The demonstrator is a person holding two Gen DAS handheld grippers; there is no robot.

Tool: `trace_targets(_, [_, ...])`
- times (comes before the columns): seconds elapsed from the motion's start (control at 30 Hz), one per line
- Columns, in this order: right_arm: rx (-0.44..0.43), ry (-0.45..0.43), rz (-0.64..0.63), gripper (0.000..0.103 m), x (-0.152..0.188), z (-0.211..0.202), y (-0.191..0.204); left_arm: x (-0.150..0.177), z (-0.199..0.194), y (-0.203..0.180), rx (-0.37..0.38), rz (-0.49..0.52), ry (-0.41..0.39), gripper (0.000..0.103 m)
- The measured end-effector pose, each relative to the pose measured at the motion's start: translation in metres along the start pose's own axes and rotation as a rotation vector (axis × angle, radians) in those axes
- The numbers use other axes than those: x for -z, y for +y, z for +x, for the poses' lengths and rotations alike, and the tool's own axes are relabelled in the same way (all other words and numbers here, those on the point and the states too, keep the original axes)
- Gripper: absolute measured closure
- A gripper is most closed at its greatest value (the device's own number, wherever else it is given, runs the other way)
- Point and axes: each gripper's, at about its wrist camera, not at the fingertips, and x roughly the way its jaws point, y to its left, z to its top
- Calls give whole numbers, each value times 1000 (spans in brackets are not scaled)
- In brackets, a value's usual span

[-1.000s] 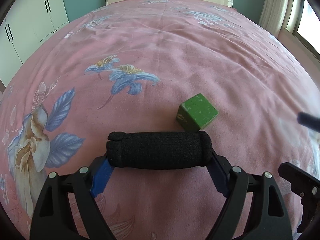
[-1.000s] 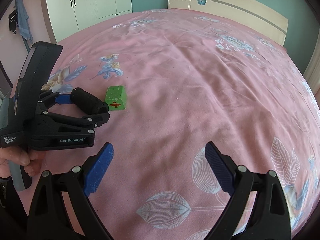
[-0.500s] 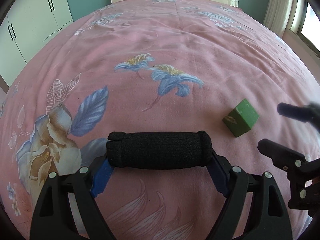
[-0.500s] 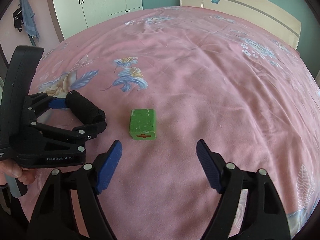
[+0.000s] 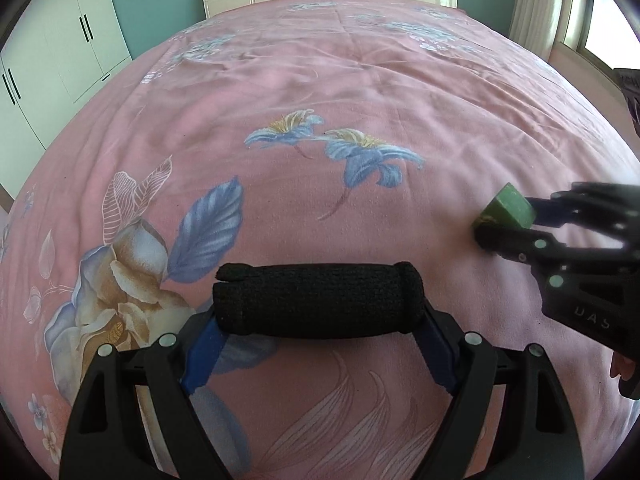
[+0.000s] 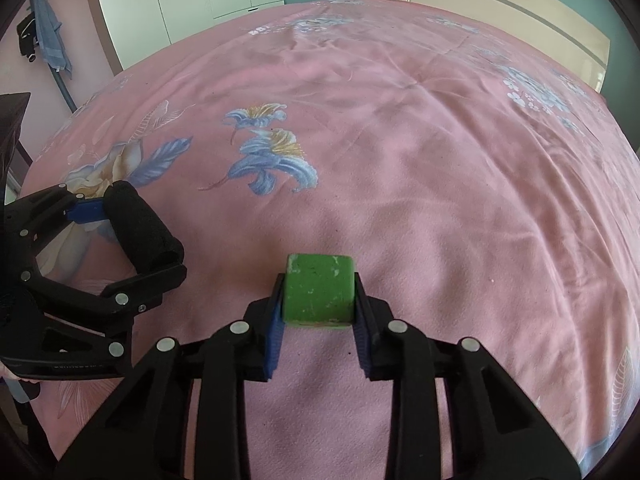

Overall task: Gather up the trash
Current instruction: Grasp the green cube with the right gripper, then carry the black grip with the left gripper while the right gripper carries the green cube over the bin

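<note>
Since half a second ago the right gripper [image 6: 319, 322] has closed in on the green cube [image 6: 319, 290], which earlier sat free ahead of its spread fingers. From the left wrist, the left gripper [image 5: 318, 326] clamps a black foam roll [image 5: 318, 299], a coarse-textured cylinder lying crosswise, long axis left to right, over the pink floral bedspread [image 5: 360, 80]; far right, the cube [image 5: 507, 210] sits pinched in the other tool. From the right wrist, blue pads press the cube's two sides; its scuffed, matte faces are nearly equal, so no long axis shows. At left, the roll [image 6: 138, 229] points diagonally away.
</note>
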Motion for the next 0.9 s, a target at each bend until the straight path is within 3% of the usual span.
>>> trace_targets(0.43, [64, -19, -61, 72, 52, -93, 27, 27, -63, -18, 40, 122, -72, 18])
trace_targets(0.9, [85, -24, -14, 72, 128, -175, 45, 78, -132, -49, 90, 249, -109, 18])
